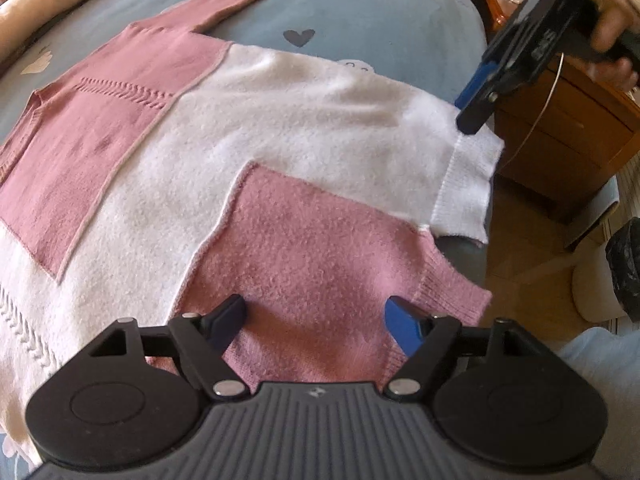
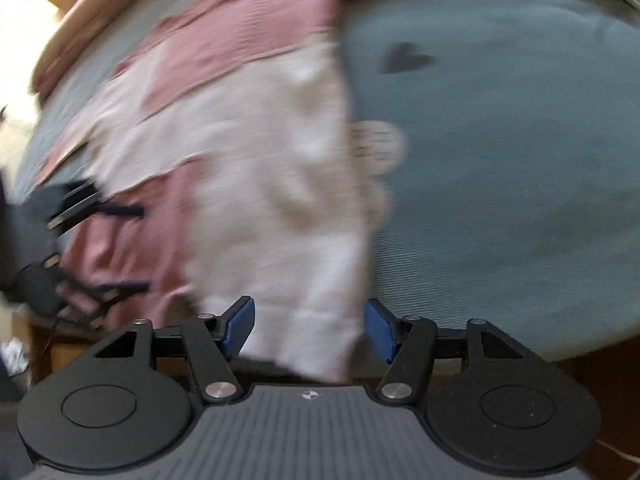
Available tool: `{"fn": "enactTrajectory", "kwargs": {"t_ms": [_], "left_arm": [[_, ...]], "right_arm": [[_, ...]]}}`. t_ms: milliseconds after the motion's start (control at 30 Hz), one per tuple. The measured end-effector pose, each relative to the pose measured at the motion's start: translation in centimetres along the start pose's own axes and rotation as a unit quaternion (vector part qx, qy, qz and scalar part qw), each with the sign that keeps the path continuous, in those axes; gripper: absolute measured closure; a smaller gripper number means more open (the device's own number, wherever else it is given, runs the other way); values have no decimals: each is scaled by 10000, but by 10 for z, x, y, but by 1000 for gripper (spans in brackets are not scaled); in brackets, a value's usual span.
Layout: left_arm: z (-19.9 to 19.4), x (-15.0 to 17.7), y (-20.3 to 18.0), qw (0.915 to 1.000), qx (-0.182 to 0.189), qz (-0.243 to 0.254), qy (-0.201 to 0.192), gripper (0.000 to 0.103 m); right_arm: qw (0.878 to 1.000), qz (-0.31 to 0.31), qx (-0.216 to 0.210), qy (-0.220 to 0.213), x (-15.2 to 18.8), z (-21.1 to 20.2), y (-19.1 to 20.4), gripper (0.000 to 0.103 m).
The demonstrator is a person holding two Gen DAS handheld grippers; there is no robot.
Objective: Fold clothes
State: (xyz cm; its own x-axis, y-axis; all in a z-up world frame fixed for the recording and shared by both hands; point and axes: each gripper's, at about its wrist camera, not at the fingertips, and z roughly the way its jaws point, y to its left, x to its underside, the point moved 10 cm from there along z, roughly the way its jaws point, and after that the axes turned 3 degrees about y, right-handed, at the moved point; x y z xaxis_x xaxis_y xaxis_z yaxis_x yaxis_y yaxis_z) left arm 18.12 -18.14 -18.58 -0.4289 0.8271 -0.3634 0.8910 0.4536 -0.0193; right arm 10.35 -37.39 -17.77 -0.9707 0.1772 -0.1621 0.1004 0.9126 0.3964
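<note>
Two grippers work a pink-and-white sweater [image 1: 256,128] spread flat on a blue bedsheet [image 1: 360,8]. The left gripper [image 1: 316,324] hangs spread over the pink hem corner, pinching nothing; the right gripper [image 2: 310,326], also spread, straddles the white hem corner without closing on it. A clean fold likely calls for both to pinch the ribbed hem squarely, then lift together. No readable brand or writing shows; the sheet's prints are illegible.
</note>
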Motion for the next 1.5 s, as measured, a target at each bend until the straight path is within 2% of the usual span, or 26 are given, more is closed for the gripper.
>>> {"fn": "enactTrajectory", "kwargs": {"t_ms": [33,133,200,300,400,533,600,667,733,800,833,900,933,1033,1100,1133,1167,1233,1333,1367,1467,1500], "left_arm": [[3,-1,1,10000,-12,7,1,27],[4,0,1,10000,-30,-5,-22,27],[4,-1,1,10000,-40,-5,-17,27],[-2,-4,-1,10000,13,-28,-32,27],[-8,-9,-3,9999,9,39,-157,26],[5,-11,-3,9999,-87,-54,-19,26],[14,-9,-6,9998,-160,-31,69,22],[11,-10,-15,9997,-124,154,112,23],[1,-11,-17,9997,-47,215,-80,24],[-10,-14,-16,9991,-75,227,-344,22],[-15,-14,-15,9987,-96,219,-440,22],[-2,-6,-10,9999,-89,-30,-90,24],[3,-2,-13,9999,13,-100,58,24],[5,2,-33,9994,268,161,145,22],[-6,1,-50,9959,878,201,108,22],[-14,1,-54,9943,1045,194,40,21],[-19,2,-54,9948,998,209,-9,21],[-25,4,-41,9980,612,145,-65,21],[-26,16,-17,9991,234,-345,-11,21],[-24,20,-13,9988,141,-459,46,21],[-10,33,-4,9974,-28,-696,207,21],[-7,35,-3,9966,-43,-799,217,17]], "right_arm": [[10000,36,-56,-3,0,5,-1,41],[9994,28,-346,43,-4,16,13,58],[9994,-75,-293,157,-4,22,17,91],[9993,-68,-156,331,-7,19,16,91],[9992,-244,-28,318,-18,-5,17,91],[9980,-405,108,467,-26,-32,14,91],[9962,-489,270,669,-23,-25,10,84],[9924,-555,722,825,-18,-14,-1,79],[9906,-546,995,758,-18,-13,-8,76],[9934,-359,934,553,-21,-17,-9,63],[9949,-251,863,461,-23,-19,-8,60],[9962,-237,772,326,-27,-20,-2,60],[9965,-300,736,256,-29,-19,3,60],[9963,-551,658,80,-38,-16,22,60],[9942,-872,635,3,-45,-12,37,54],[9922,-1063,650,-32,-49,-9,46,53],[9899,-1247,674,-52,-51,-4,53,51],[9822,-1716,765,-11,-53,9,71,50],[9622,-2600,806,-96,-56,27,104,44],[9550,-2850,806,-139,-56,34,114,38],[9418,-3260,818,-21,-50,62,130,37],[9384,-3335,899,78,-45,70,130,34]]}}
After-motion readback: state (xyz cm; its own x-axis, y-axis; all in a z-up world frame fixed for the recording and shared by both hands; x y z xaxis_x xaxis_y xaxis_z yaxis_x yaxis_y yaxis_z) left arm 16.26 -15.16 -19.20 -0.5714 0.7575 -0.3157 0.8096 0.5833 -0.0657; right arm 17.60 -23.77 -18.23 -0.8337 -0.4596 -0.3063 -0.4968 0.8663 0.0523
